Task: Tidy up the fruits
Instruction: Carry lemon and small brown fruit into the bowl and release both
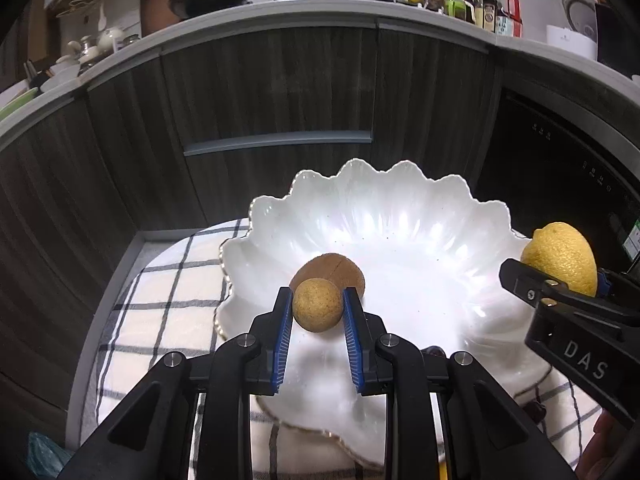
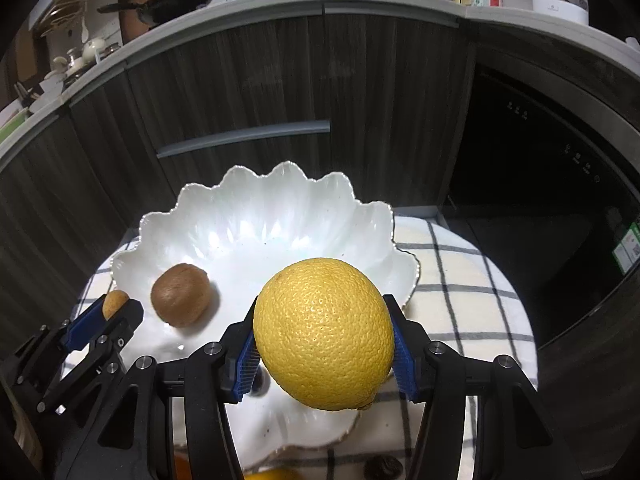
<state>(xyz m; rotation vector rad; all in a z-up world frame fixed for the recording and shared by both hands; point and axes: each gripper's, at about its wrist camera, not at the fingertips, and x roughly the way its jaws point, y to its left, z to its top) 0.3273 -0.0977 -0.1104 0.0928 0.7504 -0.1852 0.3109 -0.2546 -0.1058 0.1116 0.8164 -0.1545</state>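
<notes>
A white scalloped bowl [image 1: 400, 216] [image 2: 260, 208] stands on a checked cloth. A brown kiwi [image 1: 336, 268] [image 2: 181, 294] lies inside it at the left. My left gripper [image 1: 317, 308] [image 2: 110, 312] is shut on a small round tan fruit [image 1: 317, 305] [image 2: 115, 302], held over the bowl's near left part, just in front of the kiwi. My right gripper [image 2: 324, 344] [image 1: 560, 280] is shut on a large yellow lemon [image 2: 324, 334] [image 1: 562, 256], held above the bowl's near right rim.
The white cloth with dark checks [image 1: 160, 312] [image 2: 460, 280] covers a round table. Dark wood cabinets [image 1: 280, 92] and a black appliance [image 2: 540, 200] stand behind. A dark small fruit [image 2: 384, 467] and something yellow [image 2: 276, 474] lie on the cloth near me.
</notes>
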